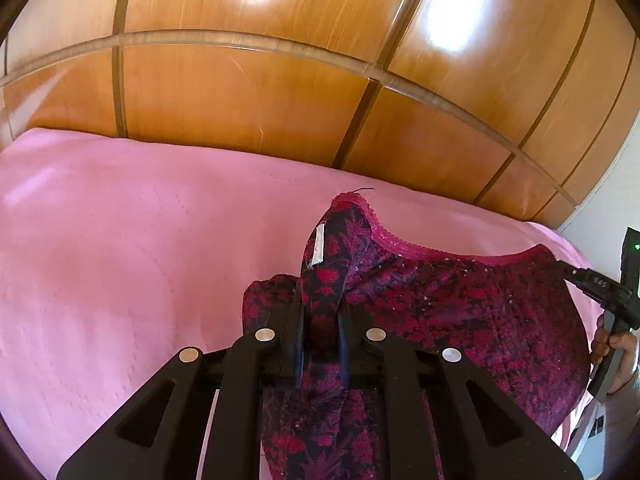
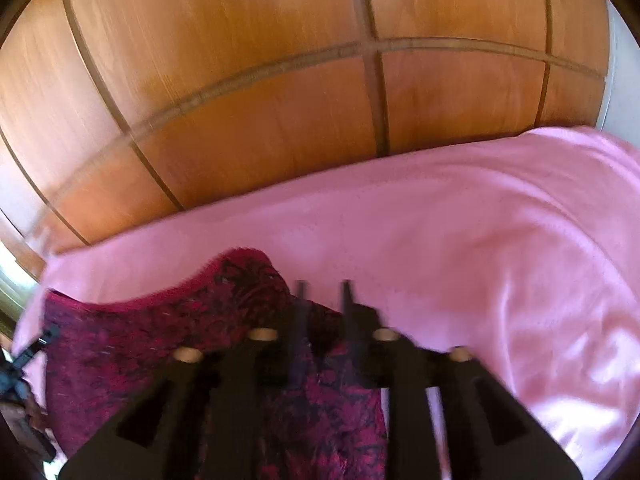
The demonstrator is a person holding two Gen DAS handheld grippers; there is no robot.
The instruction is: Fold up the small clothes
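Observation:
A small dark garment [image 1: 460,312] with a red floral print and a magenta lace edge hangs stretched between my two grippers above a pink bedspread [image 1: 120,248]. My left gripper [image 1: 322,300] is shut on one corner of it, near a white label [image 1: 319,250]. My right gripper [image 2: 324,300] is shut on the opposite corner of the garment [image 2: 160,344]; this view is motion-blurred. The right gripper's tip [image 1: 580,278] also shows at the garment's far corner in the left wrist view.
A wooden panelled wardrobe [image 1: 280,92] stands right behind the bed. The pink bedspread [image 2: 500,260] spreads wide on both sides of the garment. A white wall strip [image 1: 616,200] is at the far right.

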